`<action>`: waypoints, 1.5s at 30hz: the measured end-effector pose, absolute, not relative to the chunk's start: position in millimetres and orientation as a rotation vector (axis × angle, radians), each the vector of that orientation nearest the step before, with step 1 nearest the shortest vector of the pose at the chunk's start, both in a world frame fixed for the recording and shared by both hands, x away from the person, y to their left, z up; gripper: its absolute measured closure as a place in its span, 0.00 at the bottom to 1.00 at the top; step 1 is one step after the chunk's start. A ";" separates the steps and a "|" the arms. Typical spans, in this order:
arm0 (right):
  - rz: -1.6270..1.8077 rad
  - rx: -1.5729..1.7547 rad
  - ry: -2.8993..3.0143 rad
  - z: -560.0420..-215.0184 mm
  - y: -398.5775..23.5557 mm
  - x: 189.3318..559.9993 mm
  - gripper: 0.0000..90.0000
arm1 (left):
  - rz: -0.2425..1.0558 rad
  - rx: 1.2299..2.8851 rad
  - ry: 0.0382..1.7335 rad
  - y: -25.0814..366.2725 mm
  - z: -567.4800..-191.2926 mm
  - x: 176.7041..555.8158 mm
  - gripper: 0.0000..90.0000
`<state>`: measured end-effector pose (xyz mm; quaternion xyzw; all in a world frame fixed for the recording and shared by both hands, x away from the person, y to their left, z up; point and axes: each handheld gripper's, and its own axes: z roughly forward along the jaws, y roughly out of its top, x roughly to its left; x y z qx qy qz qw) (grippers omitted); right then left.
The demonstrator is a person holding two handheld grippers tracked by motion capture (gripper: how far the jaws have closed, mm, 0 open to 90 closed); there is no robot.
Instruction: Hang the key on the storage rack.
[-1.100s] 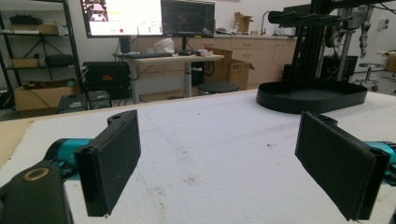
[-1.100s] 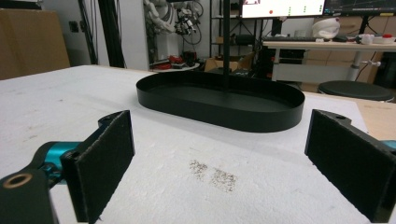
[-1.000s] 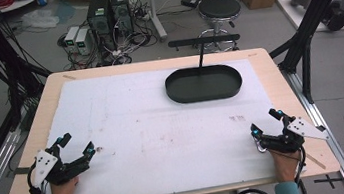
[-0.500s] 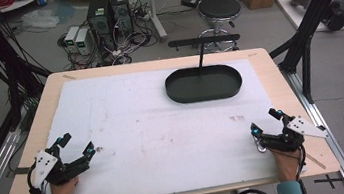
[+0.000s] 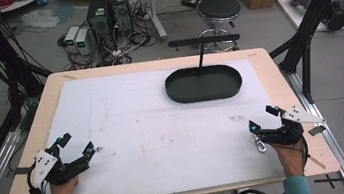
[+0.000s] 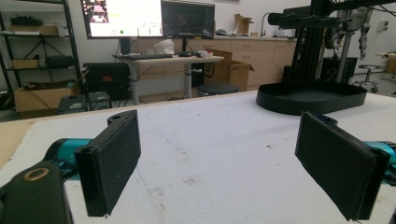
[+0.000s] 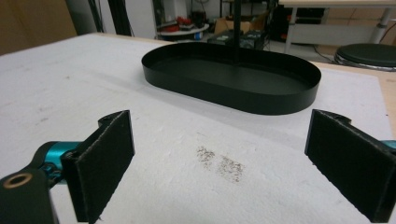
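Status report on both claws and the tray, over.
Left claw open, empty. Right claw open, empty. Black oval tray empty, far side of table, untouched. Nothing between claws and tray.

lab | monitors (image 6: 148, 17) | computer towers (image 5: 109, 12) | cardboard boxes (image 6: 231, 70)

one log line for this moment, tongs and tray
left tongs: open, near left edge, holding nothing | right tongs: open, near right edge, holding nothing | black oval tray: far side, empty, untouched

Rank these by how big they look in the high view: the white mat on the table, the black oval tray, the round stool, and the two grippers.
1. white mat
2. black oval tray
3. round stool, though it stands farther off
4. left gripper and right gripper, which look alike
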<state>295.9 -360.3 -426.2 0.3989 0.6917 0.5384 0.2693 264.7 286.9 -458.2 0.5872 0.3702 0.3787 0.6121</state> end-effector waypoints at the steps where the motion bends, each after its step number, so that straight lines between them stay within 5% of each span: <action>1: 1.442 1.077 1.876 -422.9 -360.5 296.5 0.08 | 0.874 1.355 0.854 286.9 -458.2 264.7 0.16; 18: 1.110 1.090 2.224 -387.5 -345.3 305.7 0.08 | 0.873 1.357 0.855 287.0 -458.2 264.7 0.16; 36: 0.739 1.114 2.456 -396.6 -324.5 314.7 0.09 | 0.873 1.356 0.854 287.2 -458.2 264.6 0.16; 38: 0.708 1.119 2.463 -397.9 -322.9 314.9 0.17 | 0.872 1.356 0.855 287.2 -458.2 264.7 0.16; 45: 0.656 1.190 2.463 -403.8 -324.1 315.9 0.19 | 0.872 1.355 0.856 287.2 -458.2 264.7 0.16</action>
